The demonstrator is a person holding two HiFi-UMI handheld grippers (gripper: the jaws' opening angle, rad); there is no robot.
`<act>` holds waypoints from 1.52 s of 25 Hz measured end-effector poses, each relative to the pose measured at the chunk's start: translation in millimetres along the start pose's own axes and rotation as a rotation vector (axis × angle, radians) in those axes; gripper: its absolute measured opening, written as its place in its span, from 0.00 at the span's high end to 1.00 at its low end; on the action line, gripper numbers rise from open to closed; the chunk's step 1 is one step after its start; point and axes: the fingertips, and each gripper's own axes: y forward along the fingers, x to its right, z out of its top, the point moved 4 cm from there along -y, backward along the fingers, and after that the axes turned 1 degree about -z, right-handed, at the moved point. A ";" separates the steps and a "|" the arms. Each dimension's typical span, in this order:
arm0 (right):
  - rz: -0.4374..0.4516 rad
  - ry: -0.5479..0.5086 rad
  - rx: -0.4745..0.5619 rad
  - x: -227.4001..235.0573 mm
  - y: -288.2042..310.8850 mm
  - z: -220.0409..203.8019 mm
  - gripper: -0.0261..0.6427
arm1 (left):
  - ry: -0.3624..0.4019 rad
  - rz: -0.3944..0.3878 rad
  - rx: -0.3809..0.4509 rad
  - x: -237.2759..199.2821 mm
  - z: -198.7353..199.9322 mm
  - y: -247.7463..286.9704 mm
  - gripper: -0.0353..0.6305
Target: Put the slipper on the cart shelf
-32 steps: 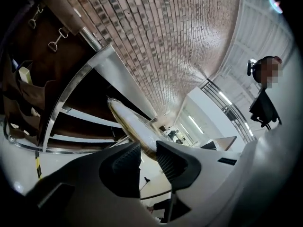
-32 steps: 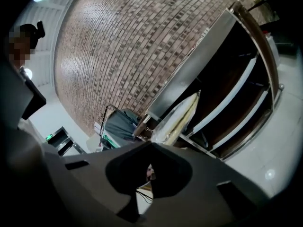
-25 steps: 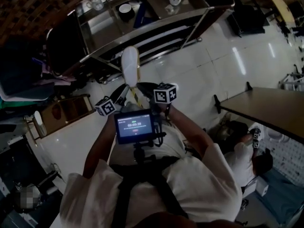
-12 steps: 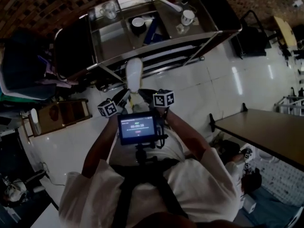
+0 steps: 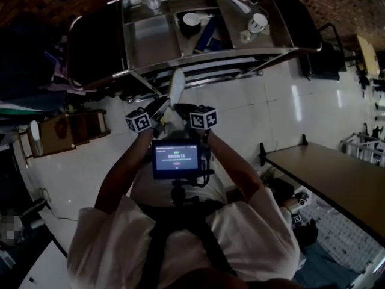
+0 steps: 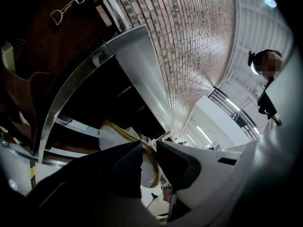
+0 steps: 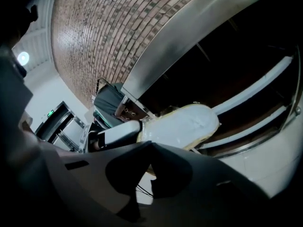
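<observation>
One slipper is clamped in my left claw; my right claw is closed beside it. Its toe sits near the front edge of the cart, with open floor either side.

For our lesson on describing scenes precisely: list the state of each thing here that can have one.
White slipper with yellow trim: held in the air, pointing toward the cart.
Left gripper: jaws clamped on the slipper's edge.
Right gripper: jaws together, slipper just beyond them.
Steel cart: slipper not on it.
White mug: upright on the cart's top.
Small screen: lit.
</observation>
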 end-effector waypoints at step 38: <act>-0.158 -0.526 -0.217 89.9 65.0 53.8 0.95 | -0.041 0.418 0.250 -68.2 13.9 -23.3 0.60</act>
